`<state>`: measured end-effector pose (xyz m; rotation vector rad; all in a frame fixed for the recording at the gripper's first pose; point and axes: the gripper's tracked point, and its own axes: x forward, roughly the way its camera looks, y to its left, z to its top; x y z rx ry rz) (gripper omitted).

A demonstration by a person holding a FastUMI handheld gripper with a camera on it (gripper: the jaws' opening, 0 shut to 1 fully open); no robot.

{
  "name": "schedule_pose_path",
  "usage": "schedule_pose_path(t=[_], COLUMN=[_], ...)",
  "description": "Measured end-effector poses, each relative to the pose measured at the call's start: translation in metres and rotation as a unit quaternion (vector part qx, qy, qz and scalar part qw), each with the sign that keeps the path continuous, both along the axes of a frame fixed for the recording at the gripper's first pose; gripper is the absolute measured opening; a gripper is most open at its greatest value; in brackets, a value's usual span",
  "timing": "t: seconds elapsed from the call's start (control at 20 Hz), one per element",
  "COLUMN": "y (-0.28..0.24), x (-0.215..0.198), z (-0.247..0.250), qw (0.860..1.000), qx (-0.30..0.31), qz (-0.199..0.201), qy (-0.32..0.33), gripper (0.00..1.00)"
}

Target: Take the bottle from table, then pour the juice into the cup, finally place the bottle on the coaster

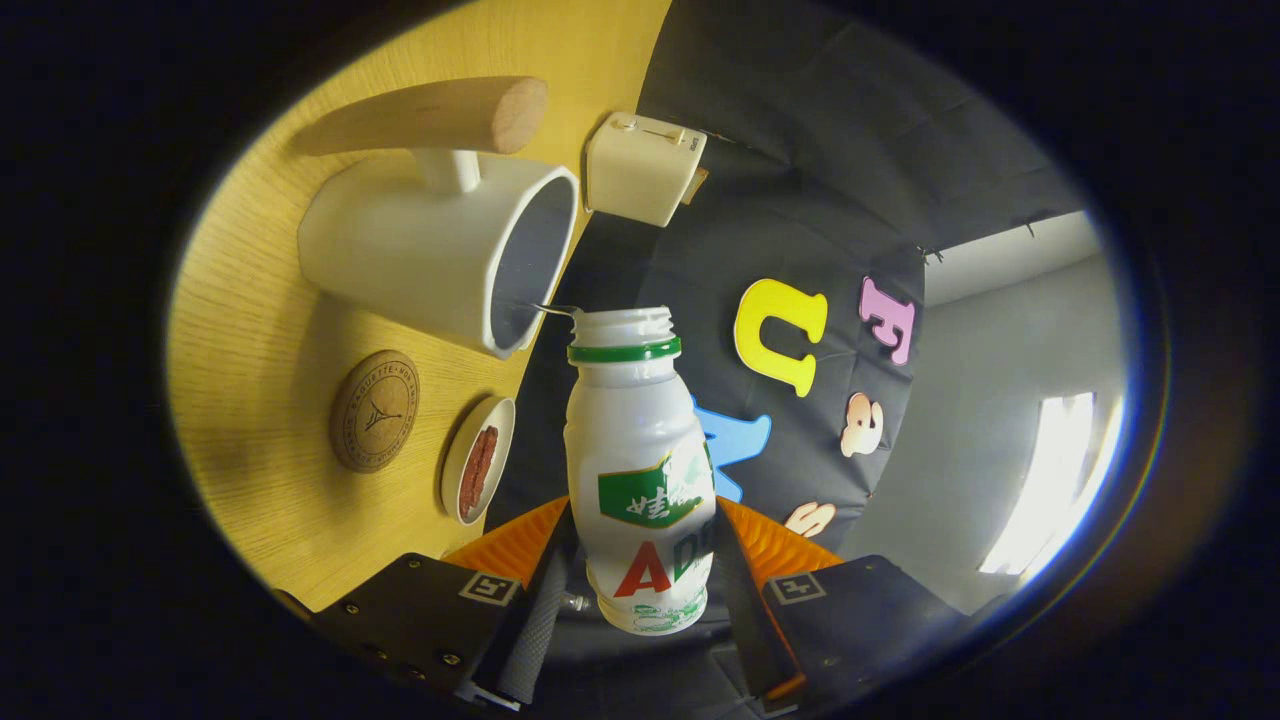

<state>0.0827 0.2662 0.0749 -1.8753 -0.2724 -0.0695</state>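
- The bottle (640, 470), white with a green neck ring and no cap, is clamped between the two fingers of the gripper (640, 590), one finger pressing on each side of its lower body.
- The whole view is rolled onto its side, so the wooden table (260, 480) stands like a wall beside the bottle; the bottle's open mouth sits right at the rim of the cup (440, 250).
- A thin line, perhaps a thread of liquid, runs between the bottle's lip and the cup's rim; whether juice is flowing cannot be told for certain.
- The cup is white, with a pale stub joining it to a long wooden handle (430, 115); its open mouth faces the bottle.
- A round cork coaster (375, 410) lies on the table beside the cup, apart from it and bare.
- Just beside the coaster, nearer the bottle, sits a small white dish (478, 460) holding a reddish-brown strip of food.
- Beyond the cup, at the table's edge, stands a white boxy appliance (643, 167) against the black cloth wall.
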Motion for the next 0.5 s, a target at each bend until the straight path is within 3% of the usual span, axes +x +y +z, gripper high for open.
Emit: schedule_pose_path(t=[0.5], y=[0.0023], x=[-0.0001], z=[0.0034], qw=[1.000], qx=[-0.025], qz=[0.011], qy=[-0.010], gripper=[0.75])
